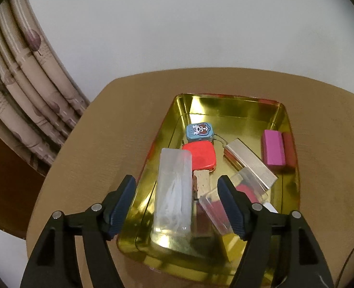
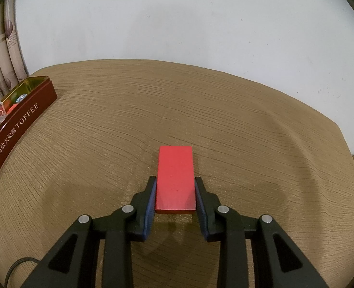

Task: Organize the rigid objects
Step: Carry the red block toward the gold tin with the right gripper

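My left claw point(image 1: 177, 206) hangs over the near end of the gold tin tray point(image 1: 225, 110), its jaws spread apart with nothing pressed between the pads. Straight between them, lower down in the tray, lies a clear plastic case point(image 1: 173, 192), lengthwise toward me. Beyond it sits a red rounded tag point(image 1: 201, 156), and farther still a small blue tin point(image 1: 199, 132) on a bead chain. To the right lie a silver ridged bar point(image 1: 249, 160), a clear box point(image 1: 215, 213) with something red inside, and, at the far right wall, a pink block point(image 1: 273, 147) against a dark red one. My right claw point(image 2: 175, 198) is clenched on a red rectangular block point(image 2: 175, 180), a pad on each long side, the block's far end reaching out over the tan tabletop point(image 2: 249, 132). The tray, its dark red side marked TOFFEE, stands well off to the left.
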Motion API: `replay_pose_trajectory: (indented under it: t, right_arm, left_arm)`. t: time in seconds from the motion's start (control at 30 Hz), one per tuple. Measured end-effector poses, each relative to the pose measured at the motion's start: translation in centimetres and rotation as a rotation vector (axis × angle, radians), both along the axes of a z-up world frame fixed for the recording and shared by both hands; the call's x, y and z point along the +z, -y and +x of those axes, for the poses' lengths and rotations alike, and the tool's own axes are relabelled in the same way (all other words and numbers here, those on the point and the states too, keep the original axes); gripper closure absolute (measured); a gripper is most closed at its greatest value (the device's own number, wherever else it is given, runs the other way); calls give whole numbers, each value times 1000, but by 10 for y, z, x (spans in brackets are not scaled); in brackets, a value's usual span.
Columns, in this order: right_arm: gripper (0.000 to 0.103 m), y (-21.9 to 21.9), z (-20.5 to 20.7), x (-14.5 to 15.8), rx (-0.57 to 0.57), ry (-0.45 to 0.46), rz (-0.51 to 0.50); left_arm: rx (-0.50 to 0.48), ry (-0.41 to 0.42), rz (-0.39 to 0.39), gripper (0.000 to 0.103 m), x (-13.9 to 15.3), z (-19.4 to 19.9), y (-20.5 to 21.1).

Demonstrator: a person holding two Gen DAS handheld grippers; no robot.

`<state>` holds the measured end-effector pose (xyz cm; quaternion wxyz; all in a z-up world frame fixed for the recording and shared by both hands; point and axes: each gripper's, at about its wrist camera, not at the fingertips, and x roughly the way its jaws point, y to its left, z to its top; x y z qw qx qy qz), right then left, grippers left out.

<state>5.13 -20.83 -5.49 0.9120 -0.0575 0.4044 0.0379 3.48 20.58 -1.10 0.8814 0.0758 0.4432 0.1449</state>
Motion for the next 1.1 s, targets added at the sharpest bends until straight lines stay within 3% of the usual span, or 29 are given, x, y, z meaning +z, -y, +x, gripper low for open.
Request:
replay_pose_trajectory:
  t: [0.47,0.73,1.1]
  right_arm:
    - [72,-2,0,0,-3,1,-8]
    - [72,-1,1,-1,-3,-2,6]
    - [72,3,0,1,-5,-1,3]
  left_arm:
    - [11,75,-10,28,8,-39,24]
    - [-4,94,47,28,8,-53,30]
    - [-11,133,-64,26,23,-68,23]
